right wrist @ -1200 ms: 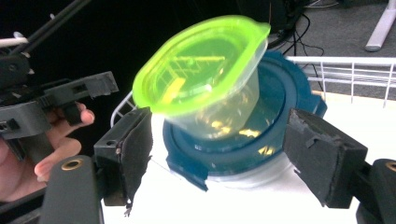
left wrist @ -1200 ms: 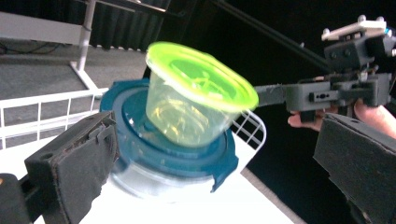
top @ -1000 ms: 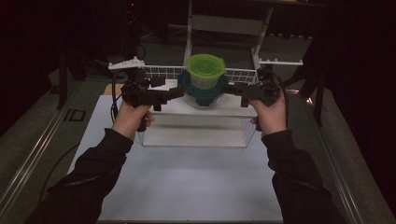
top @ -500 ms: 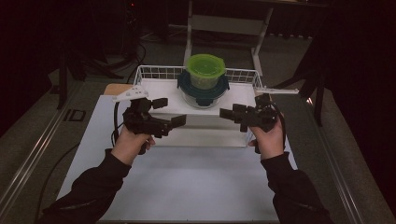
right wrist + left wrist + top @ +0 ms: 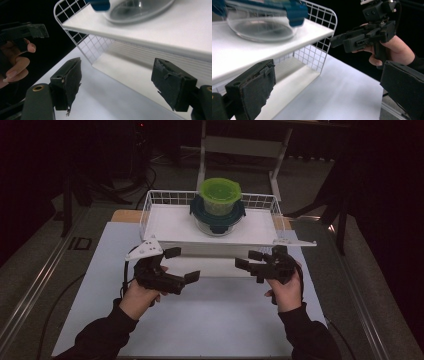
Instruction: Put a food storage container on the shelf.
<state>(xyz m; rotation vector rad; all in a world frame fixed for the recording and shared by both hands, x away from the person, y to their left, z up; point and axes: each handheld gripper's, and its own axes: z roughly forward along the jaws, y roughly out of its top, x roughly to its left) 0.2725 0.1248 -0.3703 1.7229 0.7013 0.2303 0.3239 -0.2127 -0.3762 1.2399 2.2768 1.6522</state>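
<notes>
Both grippers [image 5: 182, 265] [image 5: 245, 260] dropped away from the round glass bowl [image 5: 217, 215] with green lid; jaws apart, empty.

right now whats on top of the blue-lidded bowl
A green-lidded tub sits on the bowl. Its lid hides any contents, and it covers the middle of the bowl's blue lid.

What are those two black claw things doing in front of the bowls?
A person holds a claw-like gripper in each hand. The left gripper and the right gripper are both open and empty, pointing at each other above the white table. Behind them, a white wire rack carries a stack of containers: a clear bowl with a blue lid, and a green-lidded one on top. Nothing touches the stack.
</notes>
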